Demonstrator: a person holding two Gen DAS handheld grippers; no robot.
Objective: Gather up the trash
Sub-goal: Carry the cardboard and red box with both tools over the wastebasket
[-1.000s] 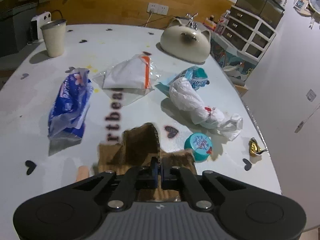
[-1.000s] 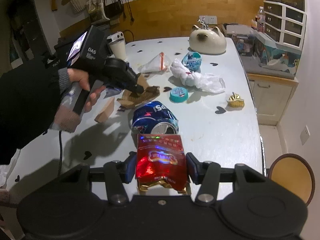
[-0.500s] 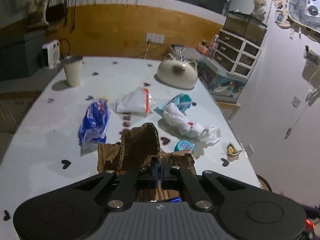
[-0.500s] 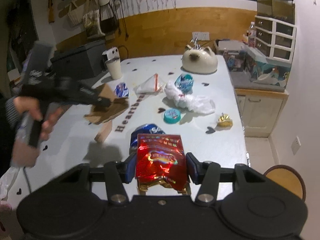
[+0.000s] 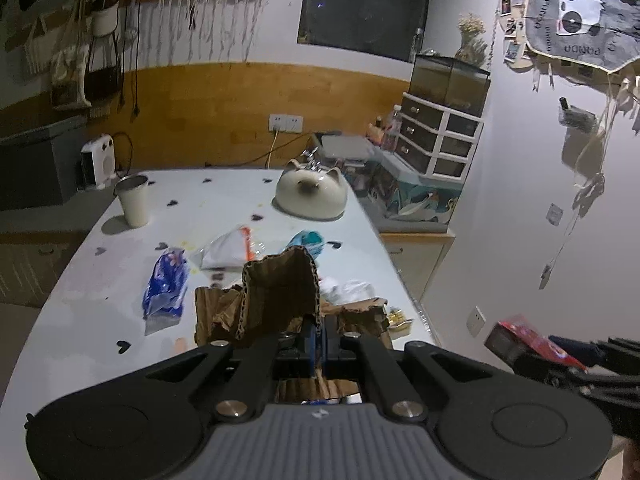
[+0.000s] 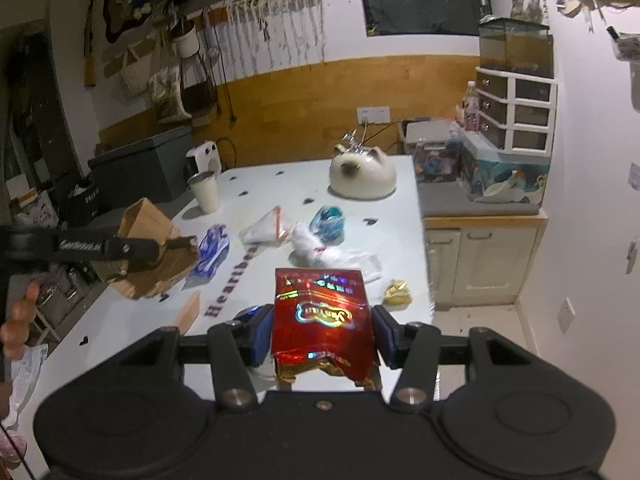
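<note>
The white desk (image 6: pixel 312 184) carries wrappers and bags. Raised above it, the left gripper (image 5: pixel 319 338) has its jaws pinched on a torn cardboard piece (image 5: pixel 280 294); the right gripper (image 6: pixel 320 334) clamps a red snack packet (image 6: pixel 322 316).

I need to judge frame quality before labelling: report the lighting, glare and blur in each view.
Left wrist view: dim room, fisheye bending at the edges, torn cardboard sharp, red snack bag motion-smeared at the right edge. Right wrist view: brighter, holographic glare on the red snack bag, table washed pale, hand blurred at the left edge.
</note>
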